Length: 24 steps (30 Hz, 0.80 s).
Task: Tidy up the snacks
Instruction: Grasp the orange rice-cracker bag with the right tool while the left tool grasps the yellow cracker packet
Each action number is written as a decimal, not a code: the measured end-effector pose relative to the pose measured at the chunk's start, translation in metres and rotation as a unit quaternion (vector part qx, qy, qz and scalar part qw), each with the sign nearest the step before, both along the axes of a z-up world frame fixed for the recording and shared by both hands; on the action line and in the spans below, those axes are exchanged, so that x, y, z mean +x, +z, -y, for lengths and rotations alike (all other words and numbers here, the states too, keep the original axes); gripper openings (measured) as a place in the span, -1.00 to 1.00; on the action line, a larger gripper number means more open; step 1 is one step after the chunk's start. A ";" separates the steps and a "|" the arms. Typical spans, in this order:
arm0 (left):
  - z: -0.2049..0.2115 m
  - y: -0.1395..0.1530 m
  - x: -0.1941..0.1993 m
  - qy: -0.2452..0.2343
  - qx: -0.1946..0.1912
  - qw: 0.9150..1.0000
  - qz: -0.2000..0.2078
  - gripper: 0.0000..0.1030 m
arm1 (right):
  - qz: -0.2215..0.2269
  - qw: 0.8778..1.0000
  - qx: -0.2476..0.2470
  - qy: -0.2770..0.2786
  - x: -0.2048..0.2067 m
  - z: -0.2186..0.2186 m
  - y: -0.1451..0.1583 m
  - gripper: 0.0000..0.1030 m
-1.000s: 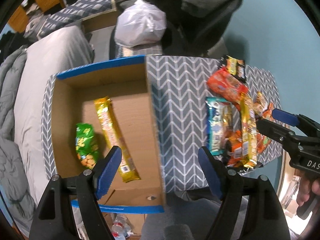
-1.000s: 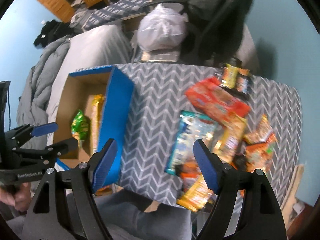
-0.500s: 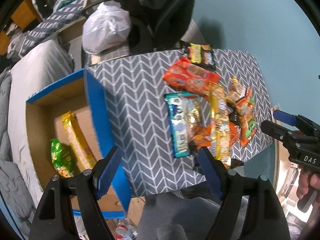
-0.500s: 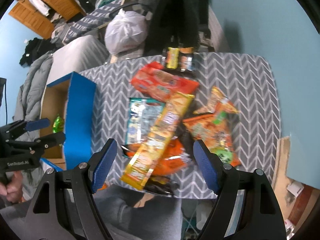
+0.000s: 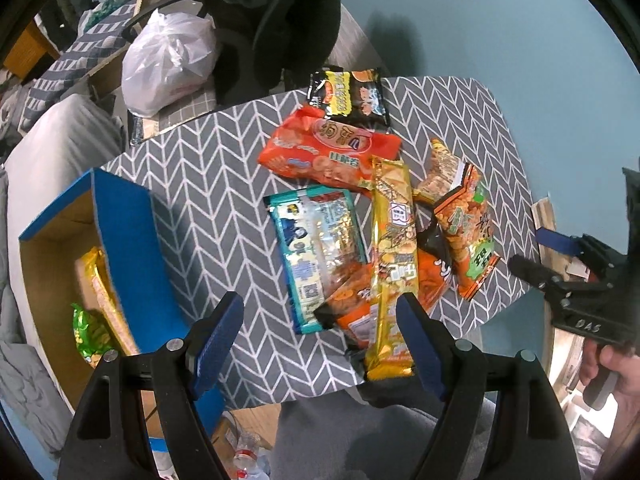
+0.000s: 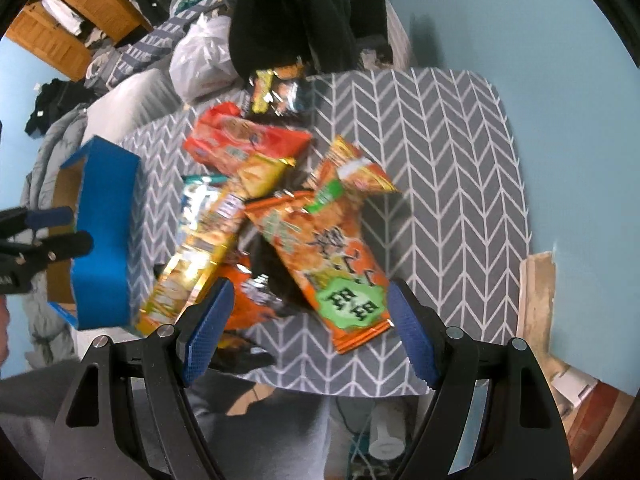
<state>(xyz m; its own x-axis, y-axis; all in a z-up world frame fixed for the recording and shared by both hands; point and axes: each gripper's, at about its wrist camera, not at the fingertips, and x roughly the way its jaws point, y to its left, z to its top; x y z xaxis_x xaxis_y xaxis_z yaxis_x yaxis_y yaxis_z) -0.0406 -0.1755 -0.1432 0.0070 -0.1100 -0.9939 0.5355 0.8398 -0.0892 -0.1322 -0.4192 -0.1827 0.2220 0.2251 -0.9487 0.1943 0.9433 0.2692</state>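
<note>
Snacks lay in a loose heap on the desk [image 5: 208, 184], a rounded-corner top covered in grey cloth with a white chevron print; all packets were glossy crinkled foil or film. Counted in the heap from the left wrist view: one black square packet [image 5: 347, 96] at the far edge; one flat red-orange biscuit packet [image 5: 328, 152]; one teal packet with a clear window [image 5: 316, 240]; one long narrow yellow packet [image 5: 392, 256] laid across the others; one orange packet with a green label [image 5: 468, 236]; one small tan-and-orange packet [image 5: 440, 168] beside it; one further orange packet [image 5: 356, 304], partly buried under the yellow one; seven in all, though overlap made the count uncertain.

A blue-walled cardboard box [image 5: 124, 232] stood at the desk's left end, open at the top, plain brown inside; it held two packets, one long gold packet [image 5: 100, 292] and one small green packet [image 5: 90, 330].

The left tool [image 5: 320, 340] hung above the near desk edge, blue ribbed pads spread wide, nothing gripped; the near ends of the teal and yellow packets lay below the gap. The right tool [image 6: 308, 328] was likewise wide and empty; the green-labelled orange packet [image 6: 332, 264] lay below its gap, untouched.
</note>
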 end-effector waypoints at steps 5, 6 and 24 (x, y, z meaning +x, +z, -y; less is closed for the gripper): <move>0.014 -0.016 -0.002 -0.006 0.010 1.000 -0.010 0.55 | -0.012 1.000 0.004 0.018 -0.003 0.003 -0.030 0.53; 0.017 -0.019 -0.003 -0.007 0.014 1.000 -0.013 0.55 | -0.016 1.000 0.006 0.022 -0.003 0.003 -0.036 0.53; 0.052 -0.063 -0.011 -0.023 0.033 0.998 -0.047 0.55 | -0.019 0.999 -0.002 0.049 0.011 -0.003 -0.086 0.54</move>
